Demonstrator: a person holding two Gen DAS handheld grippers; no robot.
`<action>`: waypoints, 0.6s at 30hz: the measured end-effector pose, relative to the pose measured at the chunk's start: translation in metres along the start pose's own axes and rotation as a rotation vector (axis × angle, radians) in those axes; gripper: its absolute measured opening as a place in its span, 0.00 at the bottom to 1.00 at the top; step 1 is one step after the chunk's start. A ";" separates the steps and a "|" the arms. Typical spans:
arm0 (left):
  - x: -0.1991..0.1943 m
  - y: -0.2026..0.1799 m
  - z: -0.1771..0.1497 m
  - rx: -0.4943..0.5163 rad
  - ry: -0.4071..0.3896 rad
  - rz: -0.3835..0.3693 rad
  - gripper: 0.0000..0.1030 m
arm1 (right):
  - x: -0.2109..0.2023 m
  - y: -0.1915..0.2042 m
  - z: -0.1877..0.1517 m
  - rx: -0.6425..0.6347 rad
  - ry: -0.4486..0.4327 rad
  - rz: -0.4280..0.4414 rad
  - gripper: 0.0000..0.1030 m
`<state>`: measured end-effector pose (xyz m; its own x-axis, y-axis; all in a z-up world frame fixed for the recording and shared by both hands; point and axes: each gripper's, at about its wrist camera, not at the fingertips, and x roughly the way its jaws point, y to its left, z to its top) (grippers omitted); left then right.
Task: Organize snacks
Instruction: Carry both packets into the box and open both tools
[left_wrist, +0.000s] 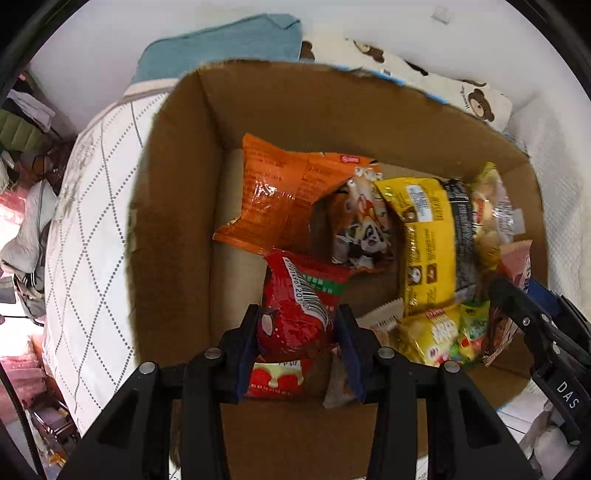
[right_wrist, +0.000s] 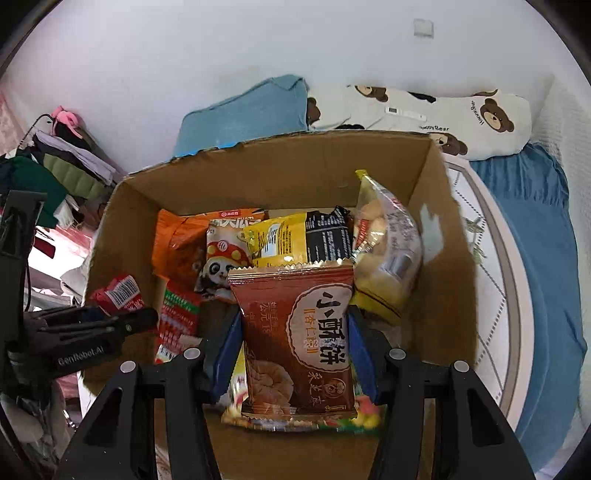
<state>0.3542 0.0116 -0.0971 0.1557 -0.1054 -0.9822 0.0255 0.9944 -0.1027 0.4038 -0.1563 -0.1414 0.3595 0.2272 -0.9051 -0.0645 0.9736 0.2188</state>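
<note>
An open cardboard box (left_wrist: 177, 192) (right_wrist: 280, 173) holds several snack packs. My left gripper (left_wrist: 297, 325) is shut on a small red packet (left_wrist: 295, 317) with a barcode, above the box's left part. That same red packet (right_wrist: 118, 291) and the left gripper (right_wrist: 144, 319) show at the left in the right wrist view. My right gripper (right_wrist: 295, 343) is shut on a brown biscuit packet (right_wrist: 299, 339) with large Chinese characters, held upright over the box. Inside lie an orange bag (left_wrist: 280, 192), a panda packet (left_wrist: 364, 229) and a yellow bag (left_wrist: 428, 236).
The box stands on a bed with a white quilted mattress (left_wrist: 85, 236), a blue blanket (right_wrist: 535, 258), a blue towel (right_wrist: 243, 114) and a bear-print pillow (right_wrist: 424, 110) behind it. Piled clothes (right_wrist: 59, 166) lie at the left. A white wall rises behind.
</note>
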 end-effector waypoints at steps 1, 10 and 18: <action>0.003 0.001 0.002 -0.009 0.008 -0.003 0.37 | 0.003 0.001 0.002 -0.002 0.002 -0.003 0.55; 0.010 0.004 0.008 -0.052 0.023 0.022 0.85 | 0.028 0.002 0.013 -0.015 0.075 -0.061 0.94; -0.001 0.002 0.008 -0.048 -0.022 0.050 0.89 | 0.024 0.002 0.006 -0.022 0.093 -0.097 0.94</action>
<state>0.3621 0.0138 -0.0946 0.1771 -0.0553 -0.9826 -0.0304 0.9976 -0.0617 0.4181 -0.1491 -0.1607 0.2772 0.1313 -0.9518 -0.0546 0.9912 0.1209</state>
